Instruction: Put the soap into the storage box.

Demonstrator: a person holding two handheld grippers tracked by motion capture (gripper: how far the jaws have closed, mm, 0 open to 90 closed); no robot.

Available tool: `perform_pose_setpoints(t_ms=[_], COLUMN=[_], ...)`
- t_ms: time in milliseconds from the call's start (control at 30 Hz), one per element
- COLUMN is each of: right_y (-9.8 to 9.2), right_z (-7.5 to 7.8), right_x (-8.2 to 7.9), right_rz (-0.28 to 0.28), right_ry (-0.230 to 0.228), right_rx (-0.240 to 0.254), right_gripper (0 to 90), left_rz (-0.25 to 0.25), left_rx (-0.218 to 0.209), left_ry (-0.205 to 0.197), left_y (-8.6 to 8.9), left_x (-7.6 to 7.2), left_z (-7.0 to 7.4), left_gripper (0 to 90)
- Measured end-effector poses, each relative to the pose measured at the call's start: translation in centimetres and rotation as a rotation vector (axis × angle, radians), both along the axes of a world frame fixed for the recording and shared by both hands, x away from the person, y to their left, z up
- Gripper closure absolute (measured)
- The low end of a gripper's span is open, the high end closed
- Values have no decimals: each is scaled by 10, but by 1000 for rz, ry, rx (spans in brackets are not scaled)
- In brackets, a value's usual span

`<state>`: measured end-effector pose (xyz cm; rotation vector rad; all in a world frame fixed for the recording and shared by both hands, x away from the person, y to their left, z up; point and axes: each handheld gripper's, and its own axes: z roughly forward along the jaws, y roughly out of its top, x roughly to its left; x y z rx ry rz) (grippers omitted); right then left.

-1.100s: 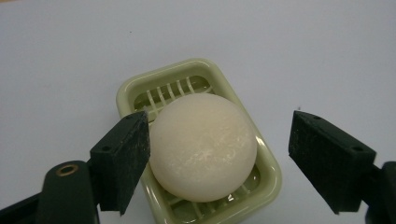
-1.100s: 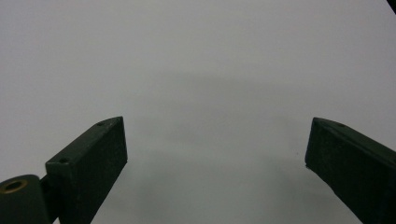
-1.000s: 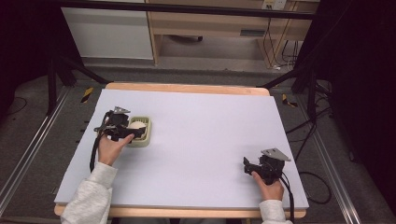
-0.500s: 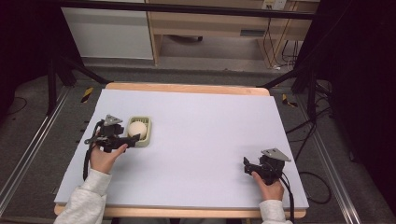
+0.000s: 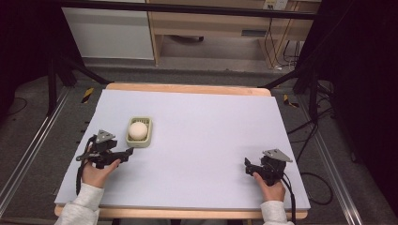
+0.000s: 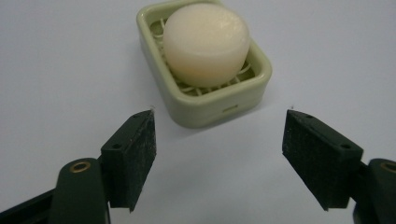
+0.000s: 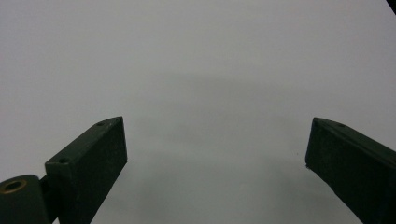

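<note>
Soap dish [image 5: 139,131], pale green and oblong, stands on the left half of the table [image 5: 202,140], one round cream soap [image 5: 138,130] seated on its ribbed grid. Its long axis runs away from the person. It lies just ahead of and slightly right of the left hand-held gripper [image 5: 126,152], near but apart; in the left gripper view the dish [image 6: 205,100] sits beyond the gap between the pads, angled, a short end nearest, and the soap [image 6: 205,44] rises above its rim. That gripper's jaws have just been closing, with nothing between them, and stand partly apart. The right hand-held gripper [image 5: 248,165] rests well apart at the table's right near edge, jaws wide over bare table. The left hand is plainly nearer.

Count: one table, two grippers, one dish, one soap.
</note>
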<state>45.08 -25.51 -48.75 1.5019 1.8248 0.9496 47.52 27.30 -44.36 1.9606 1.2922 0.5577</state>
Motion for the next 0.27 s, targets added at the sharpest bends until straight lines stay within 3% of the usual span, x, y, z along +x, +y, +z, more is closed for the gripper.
perform_pose_setpoints(t_ms=[267], right_y=[0], right_z=[0], right_x=[0], right_rz=[0], right_ry=[2], right_rx=[4], right_gripper=[58], left_rz=[29], left_rx=[10], left_ry=[28], left_y=[15], left_x=[-10], left_z=[-11], left_gripper=[289])
